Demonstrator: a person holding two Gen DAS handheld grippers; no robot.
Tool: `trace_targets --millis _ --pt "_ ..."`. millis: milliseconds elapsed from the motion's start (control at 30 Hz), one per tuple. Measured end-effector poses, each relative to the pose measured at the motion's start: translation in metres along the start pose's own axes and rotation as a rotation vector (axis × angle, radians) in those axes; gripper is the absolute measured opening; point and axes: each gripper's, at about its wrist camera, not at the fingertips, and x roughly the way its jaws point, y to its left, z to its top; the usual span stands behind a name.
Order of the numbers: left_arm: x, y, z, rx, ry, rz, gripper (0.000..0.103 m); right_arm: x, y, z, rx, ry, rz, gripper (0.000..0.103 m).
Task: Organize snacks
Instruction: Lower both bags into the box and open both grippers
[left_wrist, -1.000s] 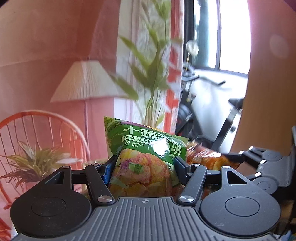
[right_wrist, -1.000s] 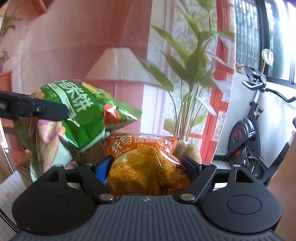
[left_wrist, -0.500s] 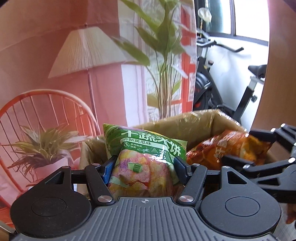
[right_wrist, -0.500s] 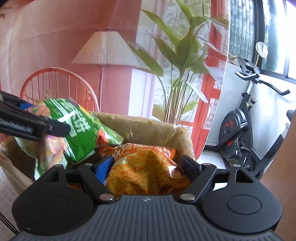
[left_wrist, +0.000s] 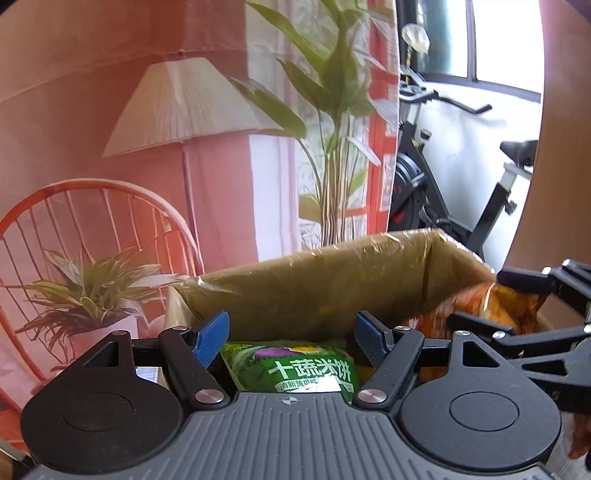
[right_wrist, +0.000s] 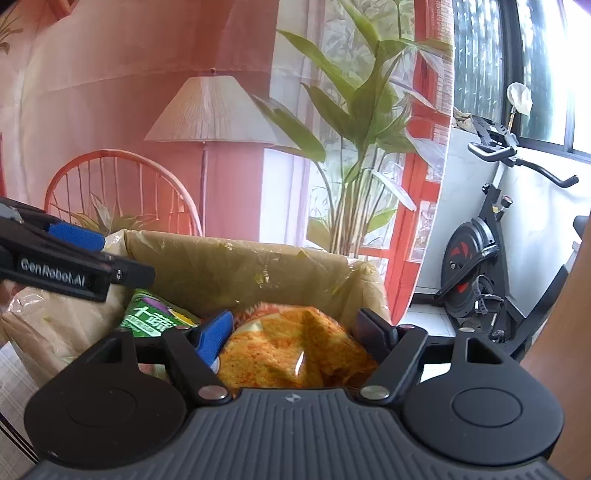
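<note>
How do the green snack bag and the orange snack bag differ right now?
Colour: green bag versus orange bag. Grip: the left claw, jaws just opening, stands clear of the green bag; the right claw, jaws just closing, presses the orange bag. Height: the green bag seems to sit lower than the orange bag. Both are inside the lined box.

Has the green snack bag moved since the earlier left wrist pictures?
Yes. The green snack bag has dropped below the rim of the plastic-lined cardboard box, lying free between the left gripper's just-opened jaws.
</note>
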Motion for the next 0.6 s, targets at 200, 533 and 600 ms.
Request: trace_targets --millis 200,533,600 --pt "-0.013 0.004 -0.002 -0.012 -0.012 0.002 0.077 0.006 0.005 0.001 0.01 0.038 0.006 0.072" --pt "-0.065 0.012 -0.016 -0.048 -0.062 -0.033 0.077 -0.04 -0.002 -0.006 0.045 -0.017 0.014 0.072" --pt "-0.076 0.014 -0.022 -0.058 -0.07 -0.044 0.077 -0.055 -0.002 -0.01 0.055 -0.041 0.028 0.072"
